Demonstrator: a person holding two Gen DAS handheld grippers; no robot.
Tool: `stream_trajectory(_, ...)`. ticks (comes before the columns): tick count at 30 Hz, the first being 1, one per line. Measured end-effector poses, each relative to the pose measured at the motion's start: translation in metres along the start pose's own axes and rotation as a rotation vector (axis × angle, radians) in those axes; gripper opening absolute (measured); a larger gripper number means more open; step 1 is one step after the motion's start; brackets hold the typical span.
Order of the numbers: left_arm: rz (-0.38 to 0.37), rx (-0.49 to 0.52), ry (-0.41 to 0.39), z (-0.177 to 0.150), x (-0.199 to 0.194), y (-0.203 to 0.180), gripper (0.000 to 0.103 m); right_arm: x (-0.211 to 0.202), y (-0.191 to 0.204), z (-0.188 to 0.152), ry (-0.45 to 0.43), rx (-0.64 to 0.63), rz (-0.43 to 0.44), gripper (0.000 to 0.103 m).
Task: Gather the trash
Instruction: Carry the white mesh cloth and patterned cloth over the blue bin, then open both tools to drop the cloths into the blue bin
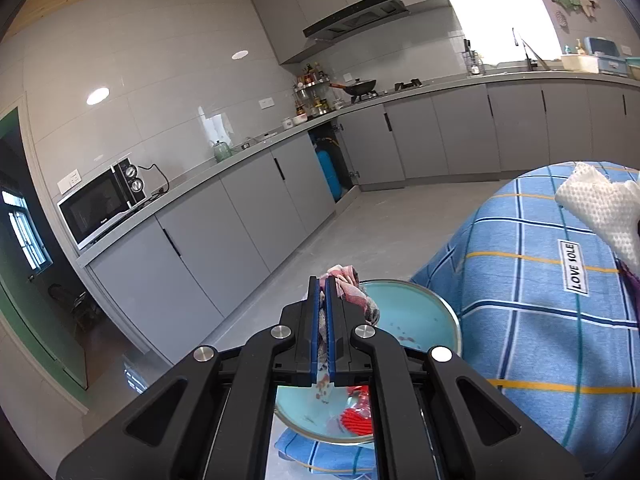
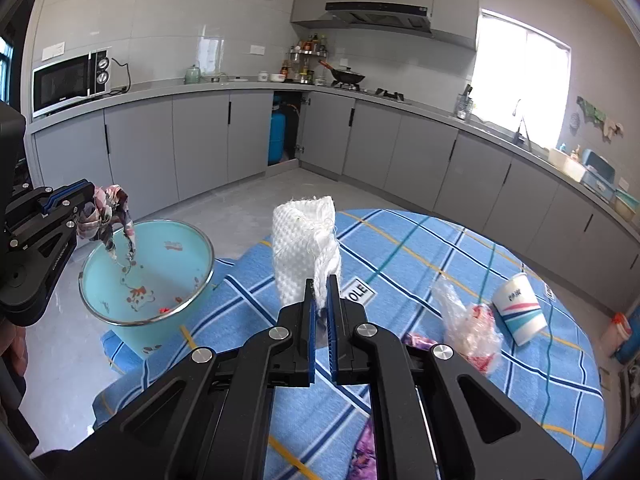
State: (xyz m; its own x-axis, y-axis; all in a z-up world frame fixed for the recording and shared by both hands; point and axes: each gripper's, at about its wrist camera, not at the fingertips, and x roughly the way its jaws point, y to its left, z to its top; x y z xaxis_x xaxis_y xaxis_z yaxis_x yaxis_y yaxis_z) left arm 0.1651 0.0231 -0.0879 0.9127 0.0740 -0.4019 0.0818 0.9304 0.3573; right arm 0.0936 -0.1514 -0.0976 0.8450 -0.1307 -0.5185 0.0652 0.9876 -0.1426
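Note:
My left gripper (image 1: pixel 322 280) is shut on a crumpled pink patterned wrapper (image 1: pixel 354 286) and holds it over the light blue basin (image 1: pixel 420 312). In the right wrist view the left gripper (image 2: pixel 86 196) holds that wrapper (image 2: pixel 110 216) above the basin (image 2: pixel 148 264), which stands at the table's left edge. My right gripper (image 2: pixel 320 284) is shut on a white waffle-textured cloth (image 2: pixel 306 248) and holds it up above the blue checked tablecloth (image 2: pixel 420 248). The cloth also shows in the left wrist view (image 1: pixel 600 204).
On the table to the right lie a crumpled clear plastic bag (image 2: pixel 470 324) and a tipped paper cup (image 2: pixel 520 308). A purple scrap (image 2: pixel 364 448) lies under my right gripper. Grey kitchen cabinets (image 2: pixel 200 136) and a counter run behind, across open floor.

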Motion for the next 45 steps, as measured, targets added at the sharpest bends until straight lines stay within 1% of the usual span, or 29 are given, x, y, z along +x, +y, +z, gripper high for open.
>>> stream_trajectory(12, 0.059, -0.019, 0.045, -0.005, 0.025, 0.026, 0.003, 0.014, 0.028, 0.013, 0.001, -0.032, 0.039, 0.006)
stream_trajectory(31, 0.101, -0.032, 0.109, -0.013, 0.062, 0.045, 0.003, 0.043, 0.069, 0.034, 0.009, -0.078, 0.121, 0.006)
stream_trajectory(41, 0.101, -0.048, 0.133, -0.02, 0.073, 0.053, 0.003, 0.059, 0.085, 0.035, 0.024, -0.106, 0.175, 0.006)
stream_trajectory(45, 0.107, -0.049, 0.137, -0.021, 0.073, 0.051, 0.007, 0.064, 0.091, 0.035, 0.02, -0.113, 0.192, 0.007)
